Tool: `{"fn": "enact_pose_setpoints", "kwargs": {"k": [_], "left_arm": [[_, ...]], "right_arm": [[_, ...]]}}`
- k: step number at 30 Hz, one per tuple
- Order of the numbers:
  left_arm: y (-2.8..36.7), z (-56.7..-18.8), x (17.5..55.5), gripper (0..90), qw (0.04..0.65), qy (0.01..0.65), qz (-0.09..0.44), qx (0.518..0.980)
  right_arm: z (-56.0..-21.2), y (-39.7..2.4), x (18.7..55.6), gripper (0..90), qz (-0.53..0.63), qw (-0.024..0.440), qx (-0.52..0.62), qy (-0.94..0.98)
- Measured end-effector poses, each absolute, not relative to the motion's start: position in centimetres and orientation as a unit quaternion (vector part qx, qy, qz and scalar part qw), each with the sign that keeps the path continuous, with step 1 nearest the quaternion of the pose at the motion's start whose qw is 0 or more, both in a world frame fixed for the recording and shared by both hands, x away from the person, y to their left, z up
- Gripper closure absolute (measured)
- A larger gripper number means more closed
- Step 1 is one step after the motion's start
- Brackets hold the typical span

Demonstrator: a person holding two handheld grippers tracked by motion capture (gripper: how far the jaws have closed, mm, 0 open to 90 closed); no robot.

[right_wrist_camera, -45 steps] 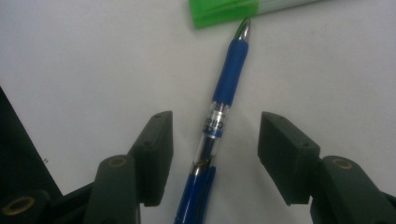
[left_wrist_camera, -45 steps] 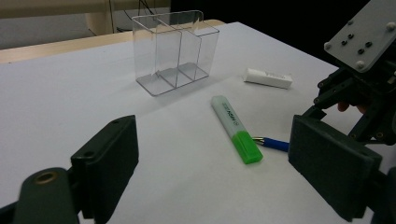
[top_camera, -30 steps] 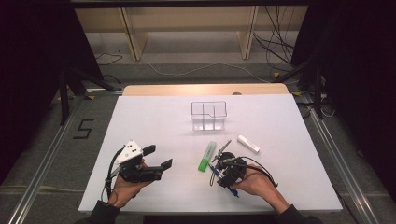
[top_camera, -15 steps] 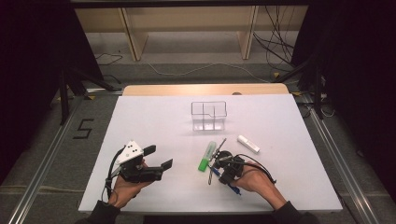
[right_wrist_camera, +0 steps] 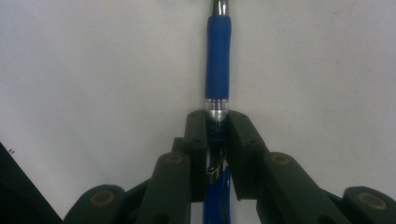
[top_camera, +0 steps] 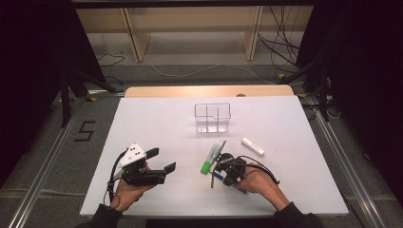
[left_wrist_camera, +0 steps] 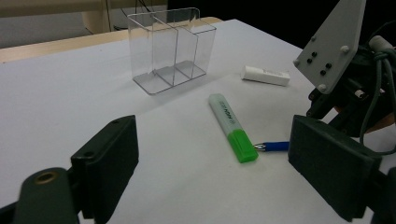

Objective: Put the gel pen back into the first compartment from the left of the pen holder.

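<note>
A blue pen (right_wrist_camera: 218, 60) lies on the white table, and my right gripper (right_wrist_camera: 217, 126) is shut on its barrel just behind the blue grip; its jaws have just been closing on it. From above, that right gripper (top_camera: 223, 171) sits low at centre right, with the blue pen (top_camera: 216, 176) poking out beneath it. A green highlighter (top_camera: 210, 159) and a thin dark pen (top_camera: 221, 148) lie just to its left. My left gripper (top_camera: 161, 160) rests open at the lower left, nothing between its jaws; its own view shows the highlighter (left_wrist_camera: 232, 127) and the pen's tip (left_wrist_camera: 273, 146).
A clear three-compartment organiser (top_camera: 212, 117) stands at the middle back, empty. A white eraser-like stick (top_camera: 252, 146) lies right of the highlighter. The table's front edge (top_camera: 214, 214) runs just below both hands. Shelving and cables lie on the floor beyond.
The right gripper has closed in on the blue pen with only a slight shift of the hand. The left gripper has kept still.
</note>
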State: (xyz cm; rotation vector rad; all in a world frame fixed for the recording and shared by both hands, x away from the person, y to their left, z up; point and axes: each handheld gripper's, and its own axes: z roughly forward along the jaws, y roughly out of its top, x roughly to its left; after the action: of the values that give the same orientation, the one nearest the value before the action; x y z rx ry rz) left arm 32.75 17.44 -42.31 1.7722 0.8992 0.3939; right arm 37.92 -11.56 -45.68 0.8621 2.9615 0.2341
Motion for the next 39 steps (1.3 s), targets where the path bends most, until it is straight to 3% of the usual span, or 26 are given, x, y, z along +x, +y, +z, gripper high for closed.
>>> {"fn": "enact_pose_setpoints", "kwargs": {"k": [18, 39], "left_arm": [[17.5, -42.3, 32.8, 15.9, 0.53, 0.378, 0.165, 0.741], [17.8, -42.4, 33.0, 15.9, 0.536, 0.39, 0.169, 0.73]], "right_arm": [[-42.5, -13.6, 37.4, 79.8, 0.149, 0.042, 0.269, 0.951], [-39.4, -16.4, 39.8, 79.8, 0.403, 0.136, 0.318, 0.848]]}}
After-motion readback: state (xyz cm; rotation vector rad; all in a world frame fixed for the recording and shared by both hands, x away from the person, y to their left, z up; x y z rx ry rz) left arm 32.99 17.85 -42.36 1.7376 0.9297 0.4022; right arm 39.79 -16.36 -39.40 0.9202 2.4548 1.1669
